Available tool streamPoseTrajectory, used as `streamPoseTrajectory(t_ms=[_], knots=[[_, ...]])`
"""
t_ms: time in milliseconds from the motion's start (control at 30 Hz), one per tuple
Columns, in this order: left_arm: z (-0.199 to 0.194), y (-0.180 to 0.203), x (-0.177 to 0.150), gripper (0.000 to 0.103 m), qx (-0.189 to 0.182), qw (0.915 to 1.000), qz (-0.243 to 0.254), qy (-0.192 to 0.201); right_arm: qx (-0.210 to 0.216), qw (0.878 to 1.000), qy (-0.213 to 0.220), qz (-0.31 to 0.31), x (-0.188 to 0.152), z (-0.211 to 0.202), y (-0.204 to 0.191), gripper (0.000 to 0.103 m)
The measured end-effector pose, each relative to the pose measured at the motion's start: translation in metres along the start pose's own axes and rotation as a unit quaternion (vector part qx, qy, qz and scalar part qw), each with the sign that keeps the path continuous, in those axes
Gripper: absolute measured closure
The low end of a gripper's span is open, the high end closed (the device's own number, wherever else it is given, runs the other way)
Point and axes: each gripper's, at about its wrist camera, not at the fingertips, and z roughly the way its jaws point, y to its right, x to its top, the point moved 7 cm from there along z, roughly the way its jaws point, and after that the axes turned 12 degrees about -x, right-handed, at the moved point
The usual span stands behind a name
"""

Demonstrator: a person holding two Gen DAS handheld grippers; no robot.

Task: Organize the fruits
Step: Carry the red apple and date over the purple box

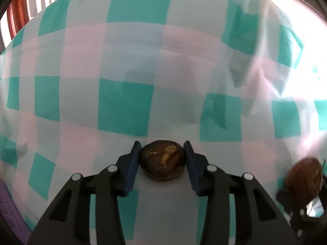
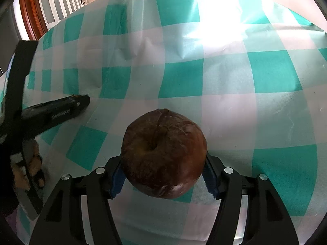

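A green-and-white checked tablecloth (image 1: 126,106) covers the whole work surface, creased toward its far side. The right gripper (image 2: 163,175) is clenched on a large brownish-red apple (image 2: 163,155), its blue pads pressing the fruit's two sides, the stem dimple facing the camera; the apple sits low over the cloth. The person's hand (image 2: 30,169) shows at the left edge of the right wrist view. The left gripper (image 1: 162,163) grasps a small, dark brown, flattened fruit (image 1: 162,160) with yellowish patches, both blue pads touching its sides, resting on the cloth.
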Motion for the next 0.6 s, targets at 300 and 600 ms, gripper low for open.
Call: streamPoseTrajectory(t_ms=[300,600], knots=[[-0.044,0.017,-0.042,0.060,-0.012,0.9999,-0.006,0.002,-0.004,1.000,0.000,-0.003,0.000,-0.001,-0.002,0.041],[-0.116,0.077,-0.135,0.060,-0.035,0.9985,0.027,-0.031,-0.008,1.000,0.005,-0.011,-0.024,-0.043,-0.010,0.041]])
